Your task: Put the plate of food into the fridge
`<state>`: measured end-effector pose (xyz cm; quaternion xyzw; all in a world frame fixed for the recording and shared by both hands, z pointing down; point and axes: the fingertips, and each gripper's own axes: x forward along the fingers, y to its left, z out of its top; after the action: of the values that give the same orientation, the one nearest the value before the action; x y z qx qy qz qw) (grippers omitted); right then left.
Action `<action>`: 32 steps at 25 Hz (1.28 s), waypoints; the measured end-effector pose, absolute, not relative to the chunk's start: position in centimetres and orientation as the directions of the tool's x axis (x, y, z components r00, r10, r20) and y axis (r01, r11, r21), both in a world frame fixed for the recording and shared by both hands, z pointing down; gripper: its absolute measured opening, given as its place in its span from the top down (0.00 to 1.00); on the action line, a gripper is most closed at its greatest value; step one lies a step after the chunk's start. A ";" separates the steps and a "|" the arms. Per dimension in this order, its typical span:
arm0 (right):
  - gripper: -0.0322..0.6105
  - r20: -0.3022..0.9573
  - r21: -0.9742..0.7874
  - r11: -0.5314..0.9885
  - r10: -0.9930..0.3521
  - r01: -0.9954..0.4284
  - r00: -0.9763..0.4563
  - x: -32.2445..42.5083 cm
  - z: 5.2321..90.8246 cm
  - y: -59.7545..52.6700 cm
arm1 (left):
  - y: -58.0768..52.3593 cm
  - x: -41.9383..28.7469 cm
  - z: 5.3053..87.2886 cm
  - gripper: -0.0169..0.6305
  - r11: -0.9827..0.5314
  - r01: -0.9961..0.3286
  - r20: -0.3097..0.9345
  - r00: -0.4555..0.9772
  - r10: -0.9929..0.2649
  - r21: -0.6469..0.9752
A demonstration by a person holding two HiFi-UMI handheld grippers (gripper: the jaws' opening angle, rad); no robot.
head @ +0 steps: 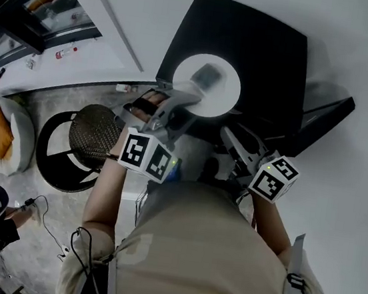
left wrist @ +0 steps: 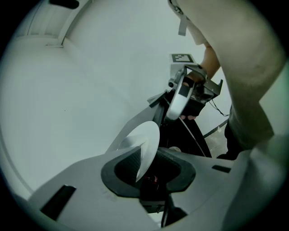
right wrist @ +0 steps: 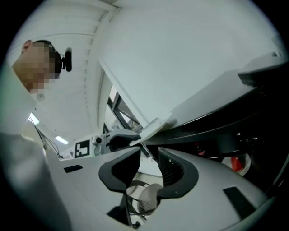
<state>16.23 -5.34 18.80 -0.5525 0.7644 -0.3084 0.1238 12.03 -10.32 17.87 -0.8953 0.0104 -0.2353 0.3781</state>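
**Plate clamped in the left jaws above the fridge, right jaws empty**

Head view: the left gripper (head: pixel 180 99) holds a white plate (head: pixel 188 77) by its near rim. The plate hangs over the near edge of the black fridge (head: pixel 251 44), with a grey piece of food (head: pixel 209 76) lying on its middle. The right gripper (head: pixel 231 139) sits just right of and nearer than the plate, apart from it, beside a black slab that juts out from the fridge's right side. To the left, on the floor, stands a wire stool (head: pixel 95 134).

Left gripper view: the left gripper's (left wrist: pixel 151 169) jaws are clamped on the plate (left wrist: pixel 144 137), whose thin rim runs edge-on between the pads. Beyond it the right gripper (left wrist: pixel 178 97) hangs in front of a pale wall.

Right gripper view: the right gripper's (right wrist: pixel 149 167) jaws stand apart with nothing between them. Through the gap the stool (right wrist: pixel 146 196) shows below. Just beyond the tips is the plate's (right wrist: pixel 151 128) edge, with the left gripper (right wrist: pixel 115 142) behind it. To the right lies the fridge's (right wrist: pixel 235 135) dark inside.
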 end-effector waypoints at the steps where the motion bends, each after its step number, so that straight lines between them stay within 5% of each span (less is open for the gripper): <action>1: 0.76 0.126 -0.643 0.210 -0.920 -0.736 -0.372 16.1 18.1 -5.5 | -10.3 11.9 17.8 0.84 -0.715 0.161 0.412 0.891 -0.192 -0.681; 7: 0.69 -0.024 -0.802 0.252 -0.919 -0.541 -0.393 15.8 15.5 -7.2 | -10.2 11.1 18.0 0.84 -0.711 0.180 0.410 0.897 -0.165 -0.680; 20: 0.70 0.052 -0.840 0.147 -0.937 -0.523 -0.347 16.1 17.1 -8.9 | -8.3 10.3 17.9 0.84 -0.699 0.218 0.402 0.909 -0.108 -0.681; 32: 0.83 0.078 -0.891 0.090 -0.935 -0.445 -0.347 15.1 17.3 -7.7 | -7.0 9.4 18.0 0.84 -0.666 0.238 0.414 0.903 -0.116 -0.707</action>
<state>15.11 -7.74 17.29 -0.5024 0.6864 -0.4498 0.2722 9.41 -7.03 17.97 -0.8865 -0.0344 -0.2175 0.4070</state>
